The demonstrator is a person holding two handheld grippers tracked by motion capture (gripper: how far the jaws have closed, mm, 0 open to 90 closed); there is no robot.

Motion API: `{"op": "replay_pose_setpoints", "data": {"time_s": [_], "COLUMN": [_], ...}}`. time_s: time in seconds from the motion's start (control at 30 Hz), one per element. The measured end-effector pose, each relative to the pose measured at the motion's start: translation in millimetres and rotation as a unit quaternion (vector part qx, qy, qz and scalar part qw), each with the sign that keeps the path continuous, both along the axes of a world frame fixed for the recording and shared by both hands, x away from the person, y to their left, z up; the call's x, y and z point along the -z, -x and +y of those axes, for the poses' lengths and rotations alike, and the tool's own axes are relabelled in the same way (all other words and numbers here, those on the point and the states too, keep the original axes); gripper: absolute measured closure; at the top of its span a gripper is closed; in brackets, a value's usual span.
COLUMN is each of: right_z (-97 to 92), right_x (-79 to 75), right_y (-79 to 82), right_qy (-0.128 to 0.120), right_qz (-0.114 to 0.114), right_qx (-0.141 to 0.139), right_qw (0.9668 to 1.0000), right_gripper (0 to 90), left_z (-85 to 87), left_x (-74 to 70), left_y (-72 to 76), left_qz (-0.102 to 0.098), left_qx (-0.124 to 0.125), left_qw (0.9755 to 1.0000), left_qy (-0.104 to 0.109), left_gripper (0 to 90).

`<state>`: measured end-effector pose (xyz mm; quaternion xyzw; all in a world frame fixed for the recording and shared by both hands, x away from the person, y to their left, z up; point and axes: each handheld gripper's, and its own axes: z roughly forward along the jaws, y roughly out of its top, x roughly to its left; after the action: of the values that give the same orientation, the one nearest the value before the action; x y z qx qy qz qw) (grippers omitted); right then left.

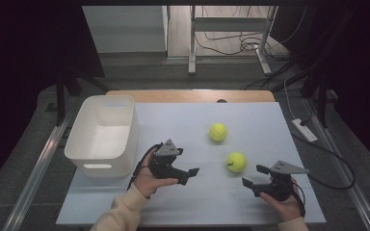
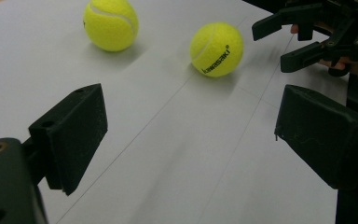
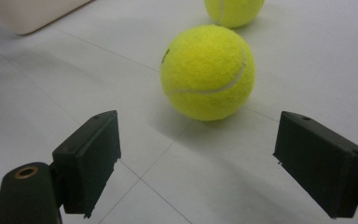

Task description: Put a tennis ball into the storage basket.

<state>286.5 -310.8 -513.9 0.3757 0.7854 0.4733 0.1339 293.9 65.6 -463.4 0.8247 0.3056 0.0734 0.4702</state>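
Two grippers poised over a pale table (image 1: 270, 125), two yellow tennis balls waiting ahead of them. Right gripper (image 1: 256, 176) held low and level, jaws spread wide and empty, aimed squarely at the nearer tennis ball (image 3: 208, 72); ball sitting just beyond the fingertips and centred in the gap, apparently so that a short push forward would bring the pads to either side of it. Farther tennis ball (image 3: 233, 11) resting beyond the first, apart from it, leaving free room around the nearer one for the jaws to slide past.

Left gripper (image 1: 189, 174) likewise open wide, gripping nothing, angled toward the same two balls from the other side. From its own camera, the nearer ball (image 2: 216, 49) ahead and to the right, the farther ball (image 2: 110, 24) ahead and to the left, both well clear of its jaws; right gripper (image 2: 291, 39) visible past the nearer ball. Held back, seemingly to leave the approach to the right hand.

White bin (image 1: 103, 134) standing just beside the left gripper on its outer side, open top up, a likely destination for the balls. Bare tabletop between both grippers and the balls, nothing in the path; table's near edge close behind the hands, its right edge not far outside the right gripper, so little spare room for swinging wide there.
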Motion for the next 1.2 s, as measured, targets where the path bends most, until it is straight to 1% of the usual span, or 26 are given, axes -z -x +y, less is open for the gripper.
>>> {"op": "replay_pose_setpoints", "data": {"time_s": [0.47, 0.83, 1.0, 1.2], "right_z": [0.8, 1.2, 1.0, 2.1], "right_x": [0.2, 0.2, 0.2, -0.4], "right_y": [-0.6, -1.4, -1.5, -1.0], "right_qy": [0.002, 0.003, 0.004, 0.003], "right_qz": [0.001, -0.001, -0.001, -0.001], "right_qx": [0.001, 0.001, 0.002, 0.004], "right_qw": [1.0, 1.0, 1.0, 1.0], "right_gripper": [14.2, 14.2, 14.0, 13.7], "left_z": [-10.9, -18.9, -22.7, -31.1], "left_x": [-2.3, -3.6, -4.5, -6.6], "left_y": [-6.6, -10.4, -13.3, -16.1], "left_qz": [0.002, 0.0, 0.003, 0.003], "left_qx": [0.005, 0.011, 0.015, 0.024], "left_qw": [0.9999, 0.9998, 0.9997, 0.9995], "left_qy": [-0.009, -0.016, -0.017, -0.019], "left_gripper": [9.5, 9.4, 9.4, 9.5]}}
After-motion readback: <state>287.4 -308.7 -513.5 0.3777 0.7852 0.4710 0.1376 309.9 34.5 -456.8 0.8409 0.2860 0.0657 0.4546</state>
